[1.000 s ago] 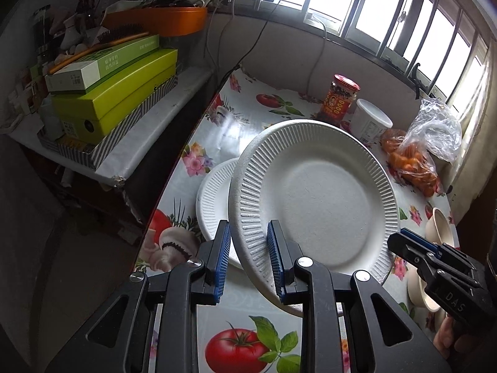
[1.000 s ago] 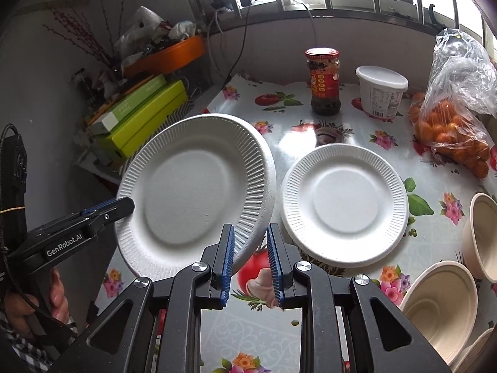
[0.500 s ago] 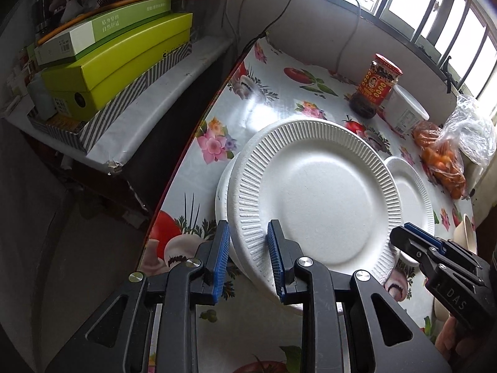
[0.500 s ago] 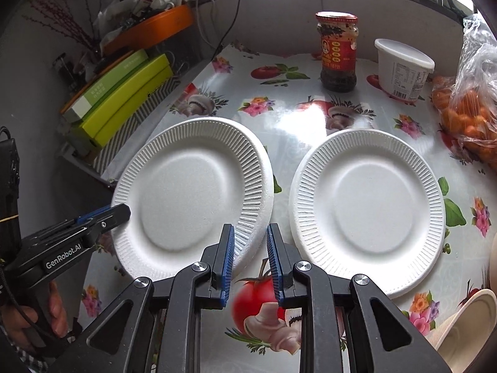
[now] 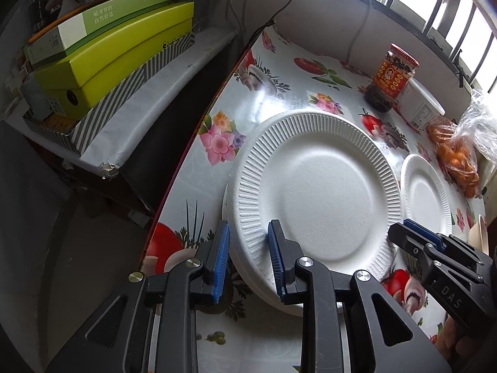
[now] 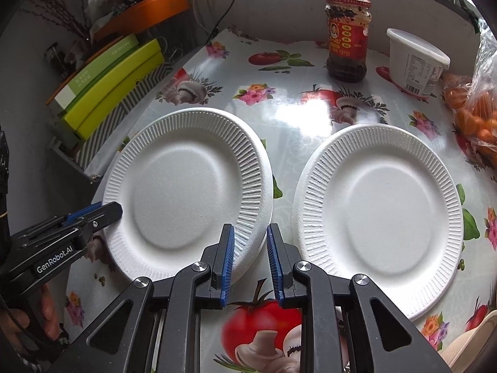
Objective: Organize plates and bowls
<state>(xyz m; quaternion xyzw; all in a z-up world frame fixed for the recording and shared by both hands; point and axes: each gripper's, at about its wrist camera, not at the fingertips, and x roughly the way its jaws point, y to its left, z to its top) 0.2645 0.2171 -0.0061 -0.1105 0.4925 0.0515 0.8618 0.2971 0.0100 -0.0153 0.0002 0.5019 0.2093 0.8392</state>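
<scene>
A white ribbed paper plate (image 5: 313,189) lies on top of another plate at the table's left edge; it also shows in the right wrist view (image 6: 186,186). My left gripper (image 5: 248,261) straddles its near rim with the jaws apart, loose around the rim. My right gripper (image 6: 248,264) is open; its left finger overlaps the stack's right rim, holding nothing. A second white plate (image 6: 382,205) lies flat to the right, also seen in the left wrist view (image 5: 425,199). A beige bowl (image 6: 472,348) peeks in at the bottom right.
A chili sauce jar (image 6: 348,37), a white tub (image 6: 416,62) and a bag of oranges (image 6: 478,115) stand at the back right. Green boxes (image 5: 115,56) sit on a shelf left of the table edge (image 5: 186,155). The flowered tablecloth (image 6: 310,108) covers the table.
The left gripper lowered the held plate onto the plate at the table's left edge and its jaws widened. The right gripper came down closer to the table.
</scene>
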